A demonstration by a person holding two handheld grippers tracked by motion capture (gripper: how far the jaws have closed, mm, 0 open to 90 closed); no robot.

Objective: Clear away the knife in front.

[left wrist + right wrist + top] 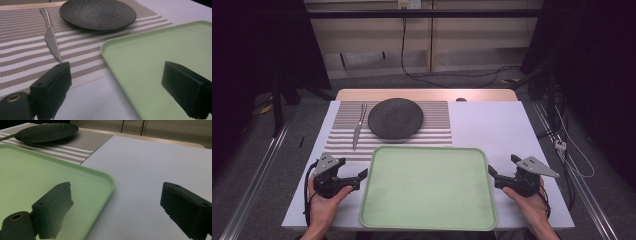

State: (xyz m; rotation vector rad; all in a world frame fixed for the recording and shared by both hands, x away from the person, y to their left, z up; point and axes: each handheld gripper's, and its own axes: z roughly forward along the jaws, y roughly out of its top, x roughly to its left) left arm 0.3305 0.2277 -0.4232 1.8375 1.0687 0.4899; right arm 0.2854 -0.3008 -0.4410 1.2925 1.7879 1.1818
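Note:
A pale green tray (427, 200) lies at the table's near middle, with nothing on it. Behind it a dark round plate (395, 118) rests on a striped placemat (437, 125), and a silver knife (358, 127) lies to the plate's left. My left gripper (352, 168) is open at the tray's left edge; in the left gripper view (117, 75) one jaw hangs over the tray (150, 55), the other over the white cover beside the placemat (25, 50). My right gripper (503, 166) is open at the tray's right edge (117, 192), straddling the rim (110, 182). Nothing is held.
A white cover (492, 125) spreads over the table, bare to the right of the placemat. The wooden table edge (427, 94) shows at the back with a small dark object (460, 99) on it. Cables (452, 76) lie on the floor behind.

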